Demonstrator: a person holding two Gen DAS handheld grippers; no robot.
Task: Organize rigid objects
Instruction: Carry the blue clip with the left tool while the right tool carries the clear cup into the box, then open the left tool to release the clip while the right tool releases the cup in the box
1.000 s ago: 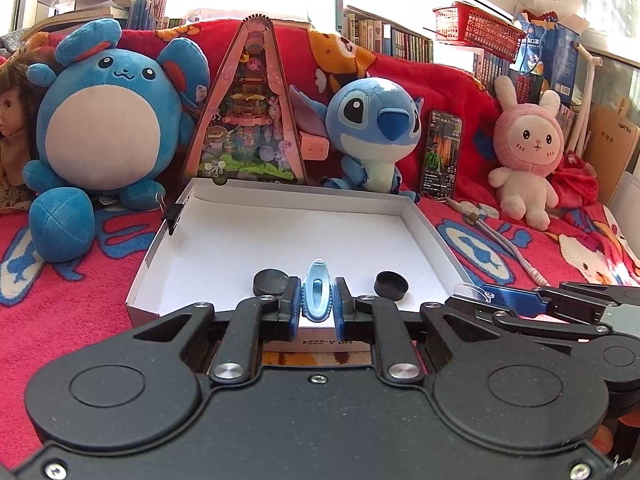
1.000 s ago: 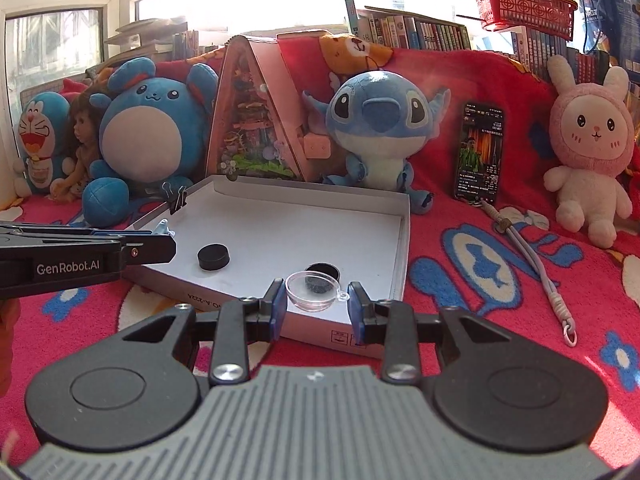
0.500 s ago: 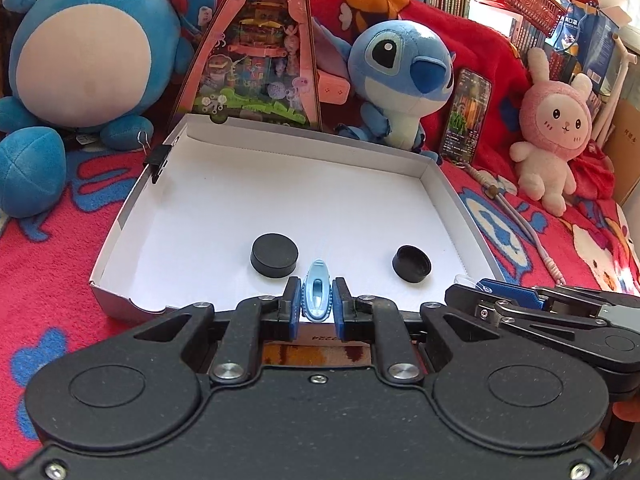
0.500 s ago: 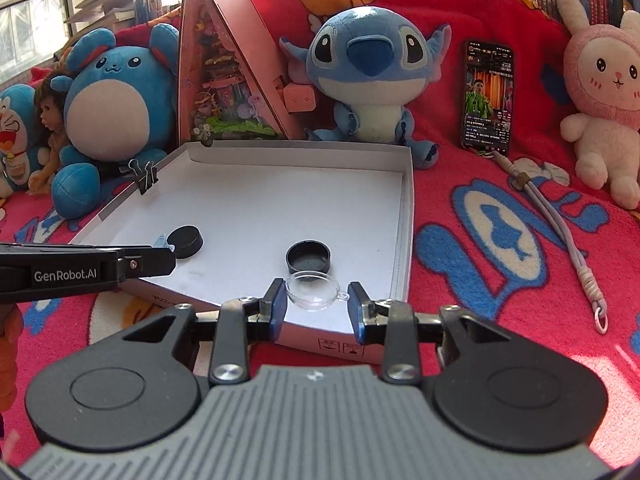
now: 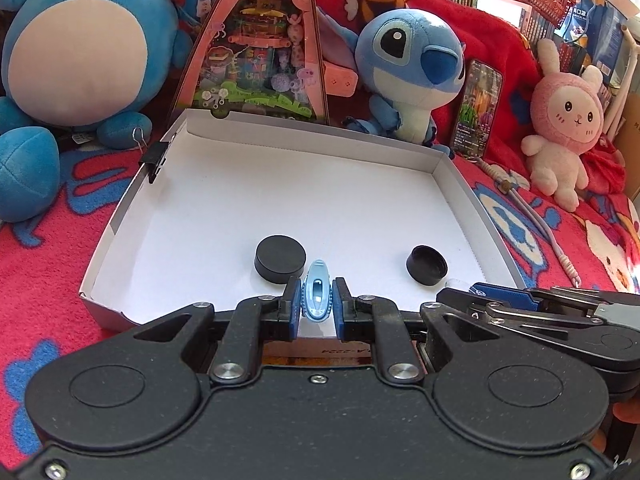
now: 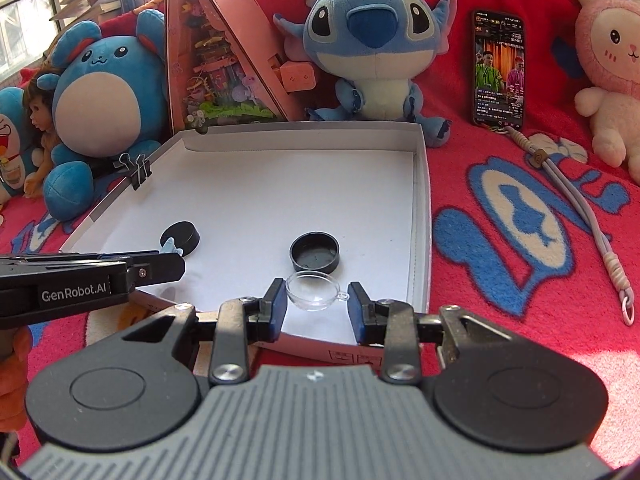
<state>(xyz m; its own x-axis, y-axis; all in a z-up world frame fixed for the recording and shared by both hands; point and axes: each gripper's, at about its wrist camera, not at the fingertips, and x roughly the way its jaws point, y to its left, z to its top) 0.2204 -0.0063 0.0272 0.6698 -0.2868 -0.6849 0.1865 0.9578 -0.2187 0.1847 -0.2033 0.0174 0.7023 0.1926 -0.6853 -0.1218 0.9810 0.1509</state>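
Left wrist view shows the change of the last second: both grippers have tipped down and moved in over the near edge of the shallow white cardboard box lid (image 5: 256,196), which now fills the middle of the frame instead of lying low ahead. The left gripper (image 5: 317,304) stays clenched on a small pale-blue ribbed plastic clip (image 5: 317,296), held just in front of the solid black round cap (image 5: 279,258) lying in the lid. In the right wrist view, the right gripper (image 6: 318,307) has its fingers (image 6: 276,308) spread wider than before around the clear round plastic lid with a small tab (image 6: 313,291); whether they still pinch it I cannot tell. It sits just in front of the open black round cap (image 6: 315,252). Both pieces look ready to be set down inside.
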